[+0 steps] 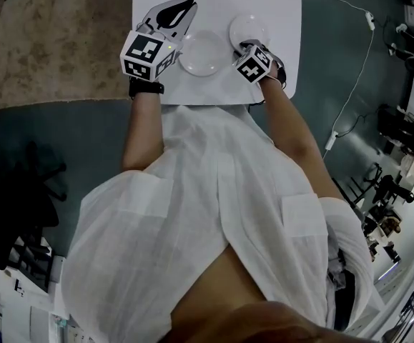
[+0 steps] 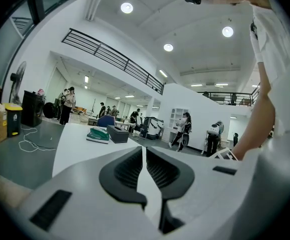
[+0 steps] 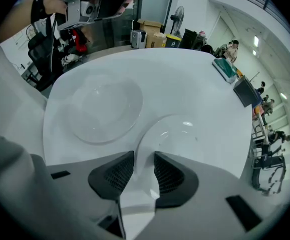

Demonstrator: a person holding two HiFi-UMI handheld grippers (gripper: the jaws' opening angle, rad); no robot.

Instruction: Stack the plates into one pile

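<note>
right fingers: apart, straddling the near rim of the small plate. I see no pinch on it, so no real grip to speak of.
right gripper: pointing straight down, low over that rim.
left fingers: together, nothing between them.
left gripper: held about level, empty, parked just left of the big plate.
small plate: flat on the white surface, just beside the big plate. That's two plates side by side and no pile.
risk, the bite: the rim is thin and glossy and the hold is shallow. If the fingers close off-centre, the plate likely skids away or squirts out.
risk, the lift: carried by one edge, the far side would sag. A weak clamp lets it pivot and drop.
risk, the crossing: a drooping edge could clip the big plate's rim, shoving or chipping it.
risk, the landing: the left gripper sits close by, so there's a fair chance of a bump.
</note>
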